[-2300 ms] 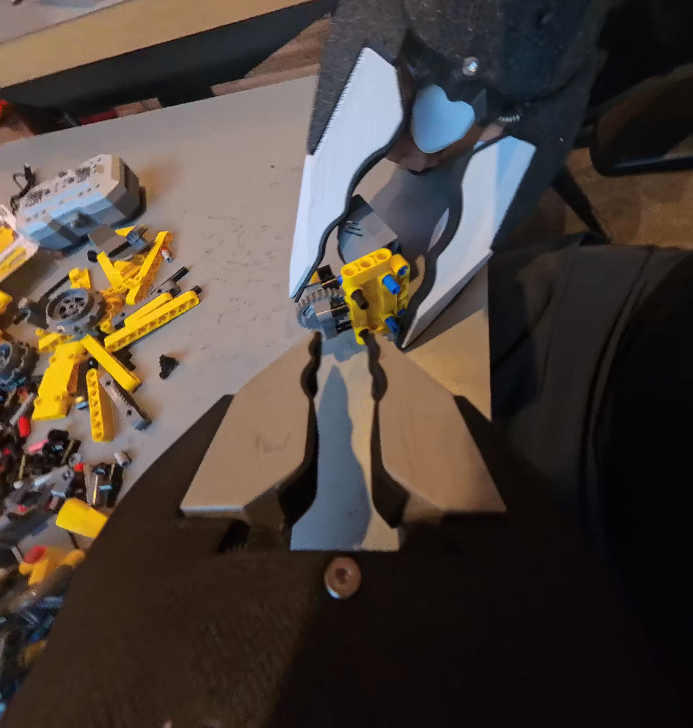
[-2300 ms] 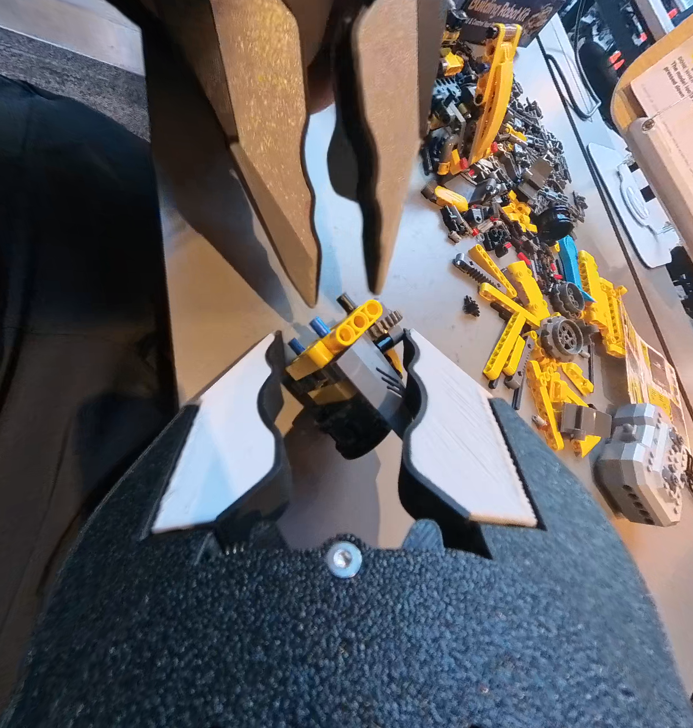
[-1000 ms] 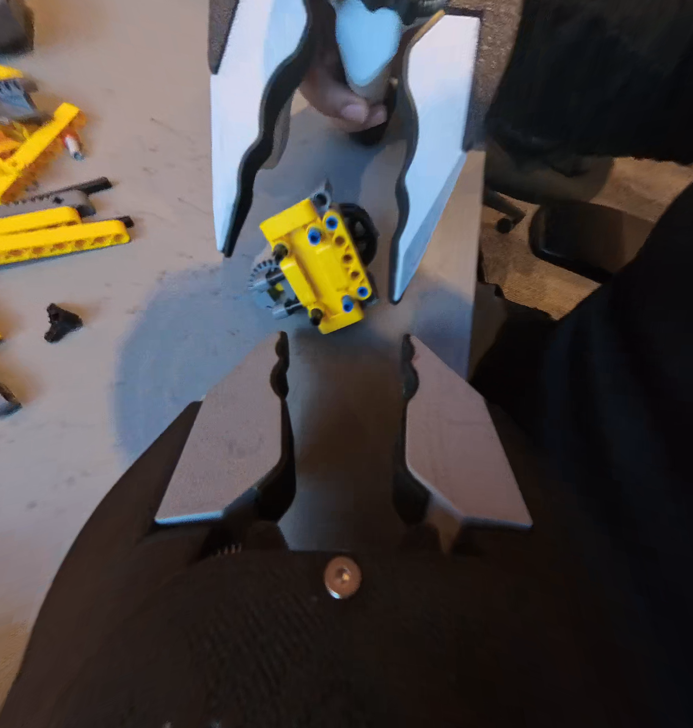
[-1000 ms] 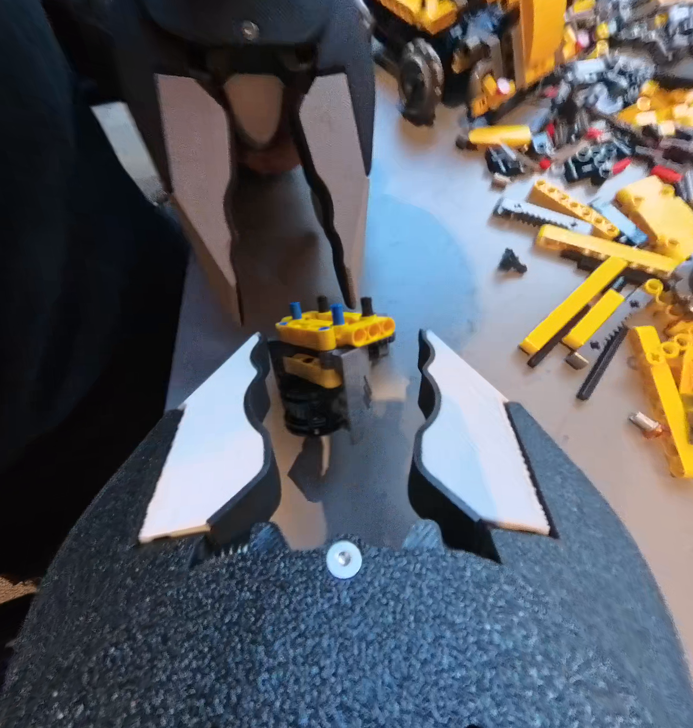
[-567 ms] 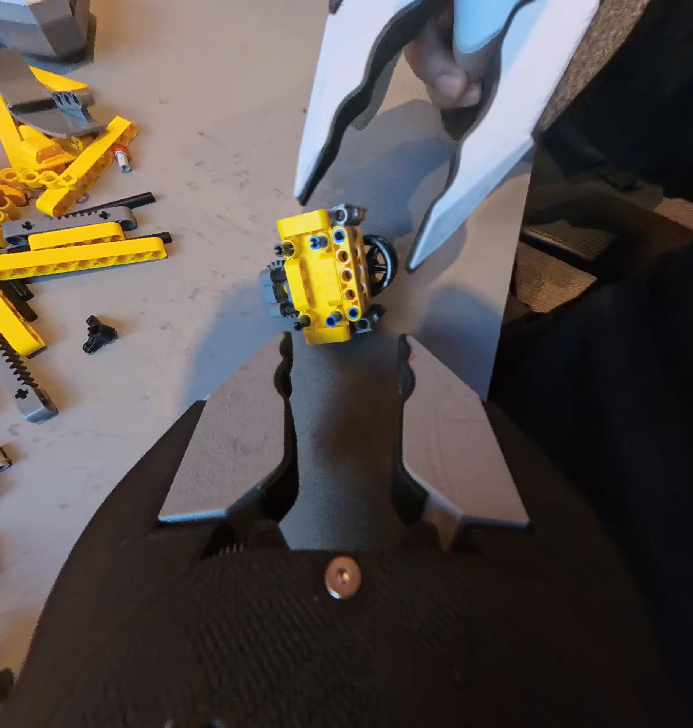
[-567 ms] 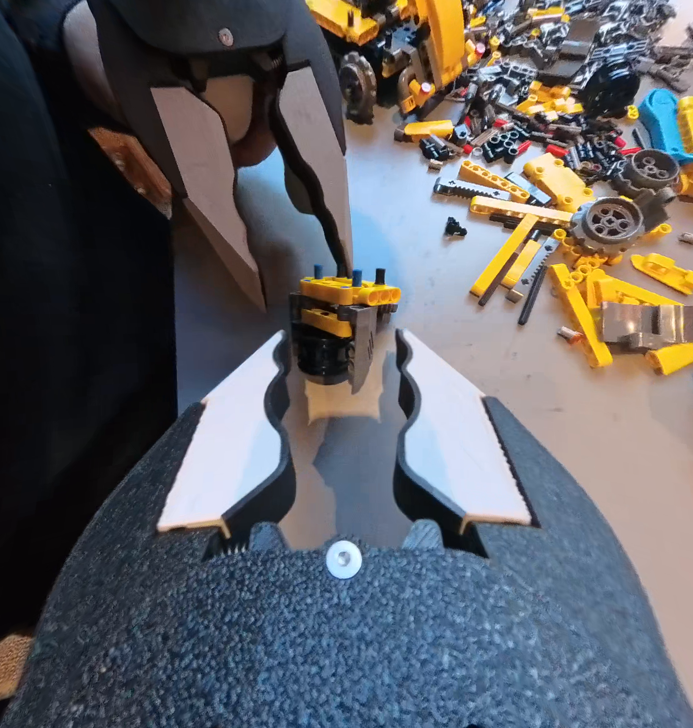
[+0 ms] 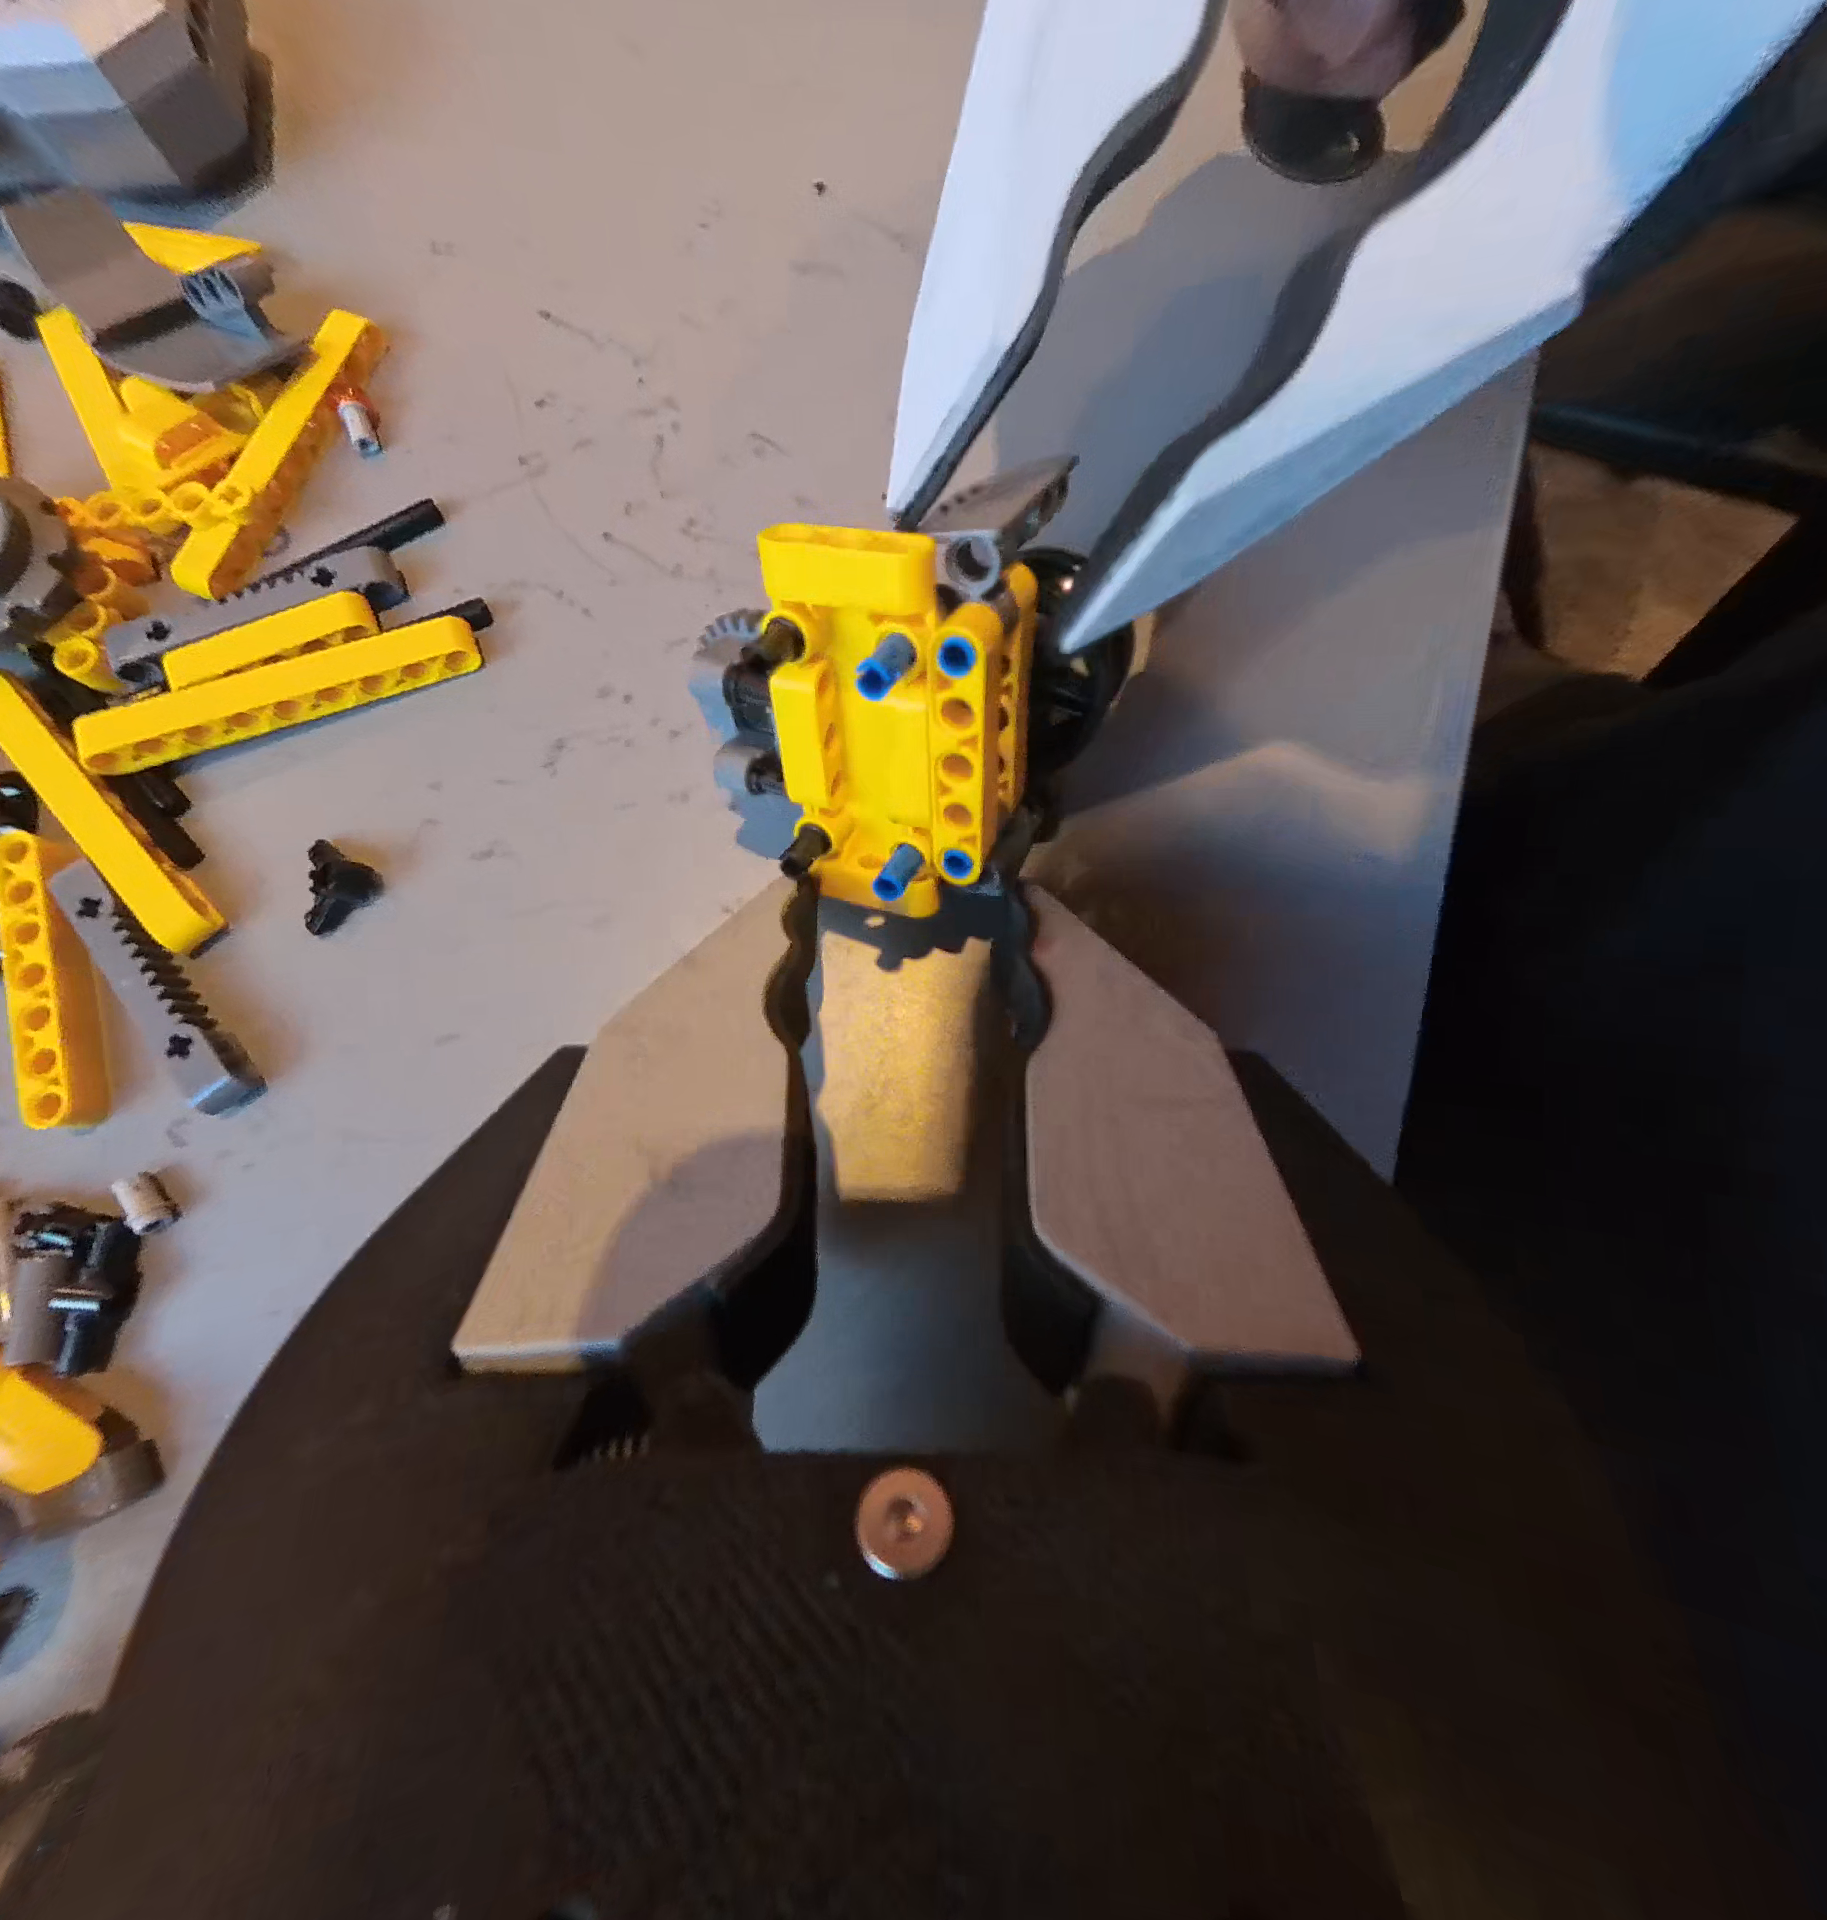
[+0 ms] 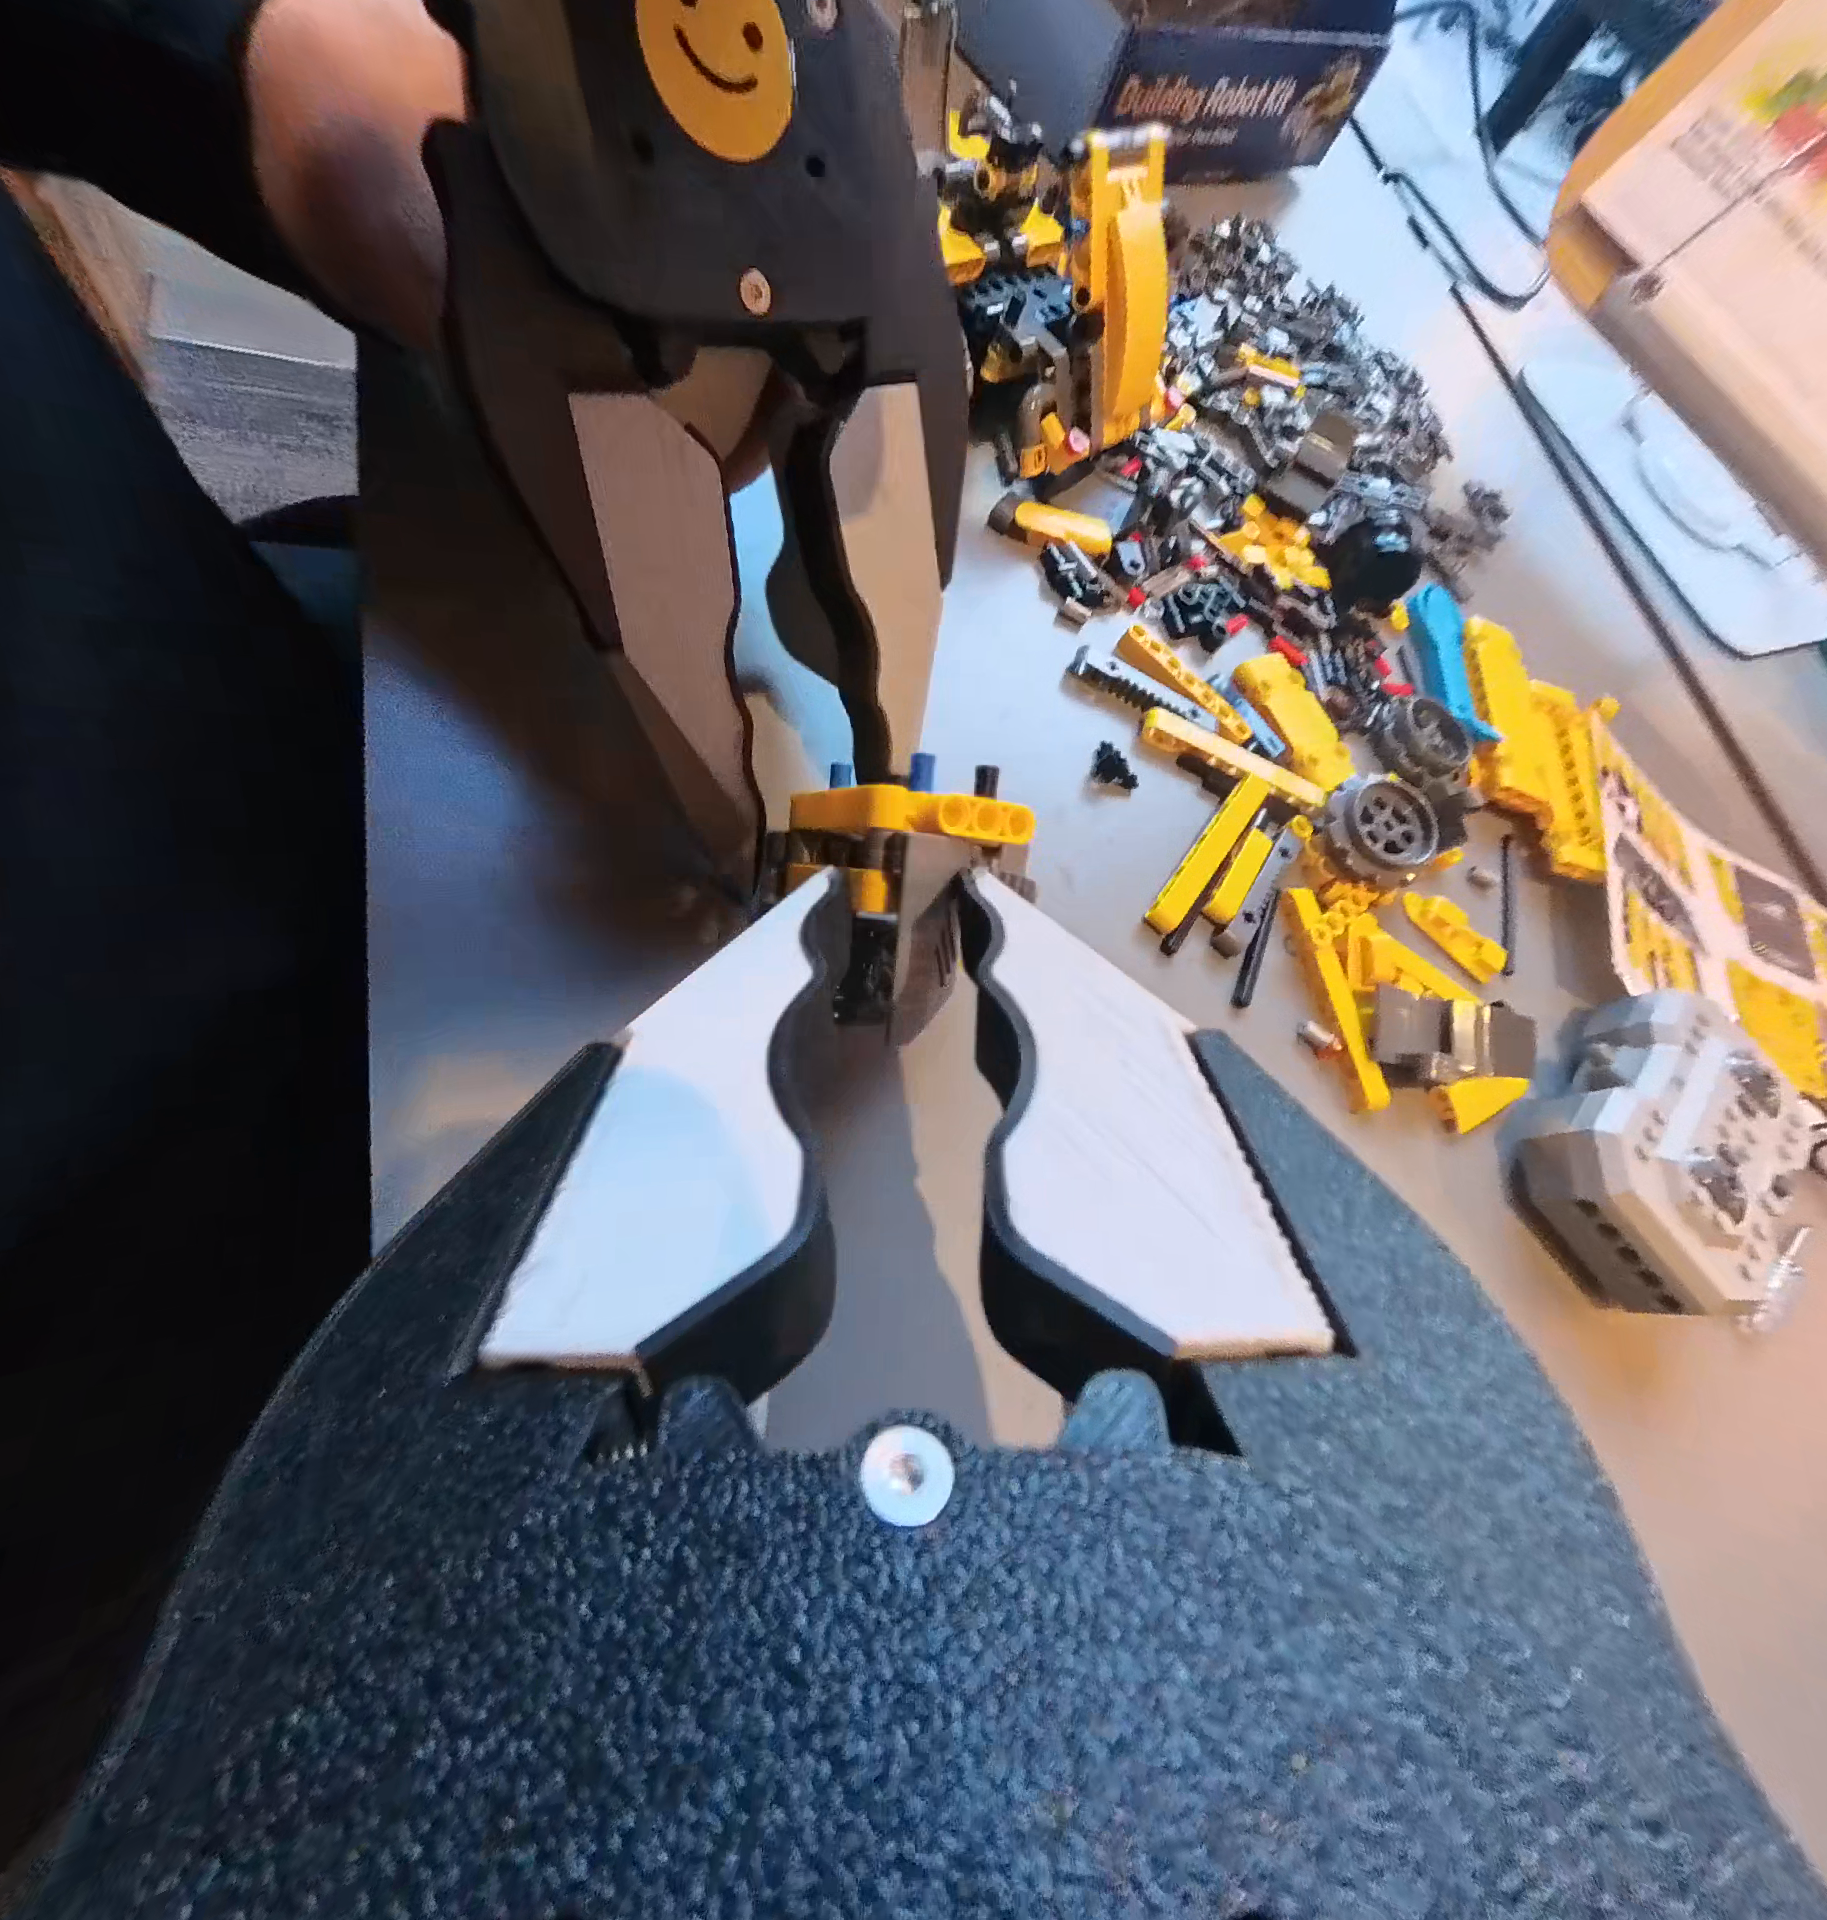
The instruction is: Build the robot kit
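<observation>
Beside the bench (image 7: 680, 260) edge stands a yellow brick assembly (image 7: 893, 717), steadied from both ends: right tool (image 8: 893, 899) clamps its grey underside, while left tool (image 7: 904, 909), parted, brackets its near end.

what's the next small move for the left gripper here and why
Probably ease the left gripper forward and close it on the yellow block assembly: its open tips only reach the near end, while the right gripper already pinches the far side on the table.
</observation>
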Motion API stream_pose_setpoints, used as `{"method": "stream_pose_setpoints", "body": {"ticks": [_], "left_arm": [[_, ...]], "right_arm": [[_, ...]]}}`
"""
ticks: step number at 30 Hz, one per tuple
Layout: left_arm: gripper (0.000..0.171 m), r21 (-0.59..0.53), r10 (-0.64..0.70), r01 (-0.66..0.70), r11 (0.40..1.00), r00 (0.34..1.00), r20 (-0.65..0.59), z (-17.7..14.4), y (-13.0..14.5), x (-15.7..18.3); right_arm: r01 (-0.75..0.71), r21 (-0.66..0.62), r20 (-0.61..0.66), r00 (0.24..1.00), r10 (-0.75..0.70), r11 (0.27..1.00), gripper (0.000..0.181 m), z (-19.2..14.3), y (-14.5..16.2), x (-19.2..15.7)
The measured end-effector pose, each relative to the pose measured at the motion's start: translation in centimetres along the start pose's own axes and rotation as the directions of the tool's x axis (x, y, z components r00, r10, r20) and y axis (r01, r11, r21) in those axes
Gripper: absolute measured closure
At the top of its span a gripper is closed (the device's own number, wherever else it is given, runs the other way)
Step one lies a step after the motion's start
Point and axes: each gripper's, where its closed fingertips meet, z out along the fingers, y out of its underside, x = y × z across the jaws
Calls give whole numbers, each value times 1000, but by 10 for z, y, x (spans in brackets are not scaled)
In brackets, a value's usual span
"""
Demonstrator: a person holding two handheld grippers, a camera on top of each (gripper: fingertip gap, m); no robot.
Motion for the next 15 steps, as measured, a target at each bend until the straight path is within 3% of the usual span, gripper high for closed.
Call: {"method": "stream_pose_setpoints", "body": {"ticks": [7,15], "left_arm": [[138,13,69,-69,998,998,3,-4,3,-2],[127,70,-21,24,997,999,-36,-21,6,-10]], "right_arm": [[51,-4,-8,999,-51,999,165,0,-8,-4],[170,-43,-67,983,-173,984,177,4,-10,-5]]}}
